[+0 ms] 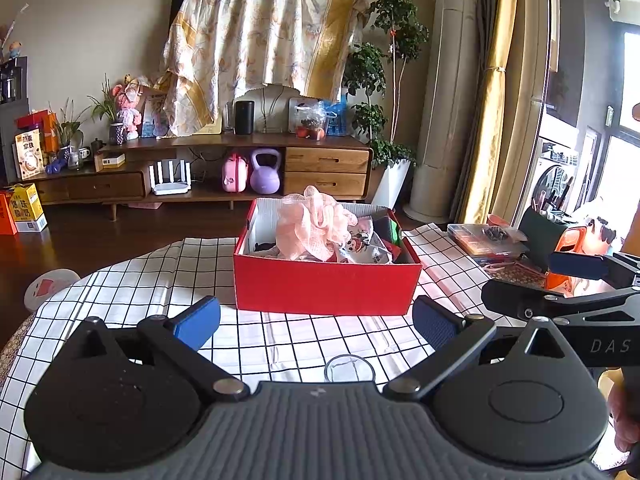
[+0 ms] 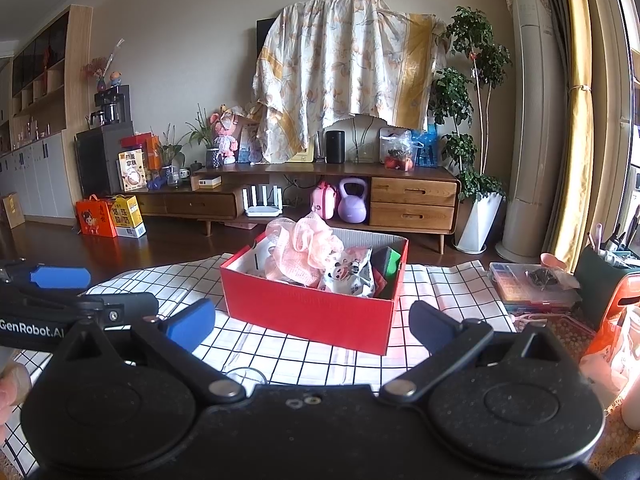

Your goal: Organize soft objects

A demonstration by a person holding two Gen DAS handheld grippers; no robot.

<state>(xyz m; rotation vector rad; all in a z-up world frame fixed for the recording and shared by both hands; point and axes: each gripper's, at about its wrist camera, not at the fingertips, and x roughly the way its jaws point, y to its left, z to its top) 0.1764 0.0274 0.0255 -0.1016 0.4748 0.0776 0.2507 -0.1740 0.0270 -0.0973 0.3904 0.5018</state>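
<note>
Both tools, left (image 1: 316, 322) and right (image 2: 312, 326), gape empty before the red box (image 1: 326, 284), lengthwise away.

Black hand-held gripper (image 1: 316, 322), blue pads (image 1: 198, 322)

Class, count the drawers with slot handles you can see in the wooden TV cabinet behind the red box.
3: two stacked at the cabinet's right end, upper drawer over lower drawer, and a left drawer low down. Others may be hidden.

The red box (image 1: 326, 286) sat open on the checkered cloth, stuffed with a pink mesh pouf (image 1: 314, 222) on top, a panda-print pouch (image 1: 366, 246) and green sponge (image 1: 394, 229) beside it.
</note>
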